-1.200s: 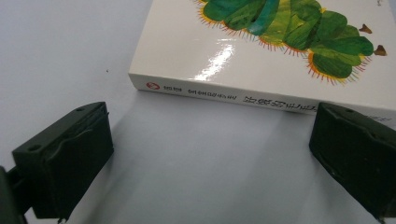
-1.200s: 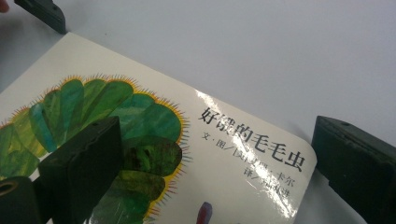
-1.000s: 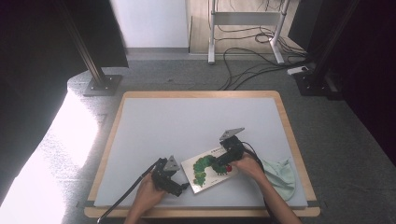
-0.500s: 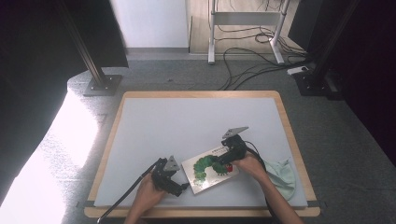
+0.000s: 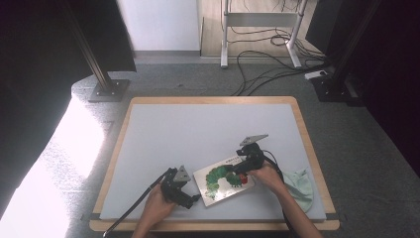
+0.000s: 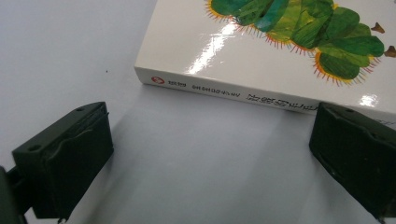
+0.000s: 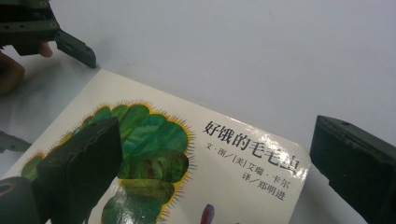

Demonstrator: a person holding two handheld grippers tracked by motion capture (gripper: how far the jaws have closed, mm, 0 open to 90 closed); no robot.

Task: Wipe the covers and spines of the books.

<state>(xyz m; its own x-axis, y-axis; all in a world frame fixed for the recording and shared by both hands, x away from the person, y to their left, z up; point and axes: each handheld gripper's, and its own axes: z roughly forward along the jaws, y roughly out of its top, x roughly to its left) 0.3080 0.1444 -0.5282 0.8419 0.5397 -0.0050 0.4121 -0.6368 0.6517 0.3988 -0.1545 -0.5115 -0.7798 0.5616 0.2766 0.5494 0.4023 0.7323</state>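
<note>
Both hand-held grippers at the book

Left hand-held gripper (image 5: 194,199) spread wide at the book's (image 5: 224,178) spine; right hand-held gripper (image 5: 236,171) spread open over its cover on the bench (image 5: 198,129).

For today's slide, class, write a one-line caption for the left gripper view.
Open left claw faces the spine of a closed picture book with a green caterpillar cover, lying flat on the pale table.

Bench (image 5: 198,129) left open beyond the book (image 5: 223,179); a green cloth (image 5: 300,182) lies right of the book.

Lab: rig table (image 5: 148,114), floor cables (image 5: 267,74), metal stands (image 5: 106,87).
</note>
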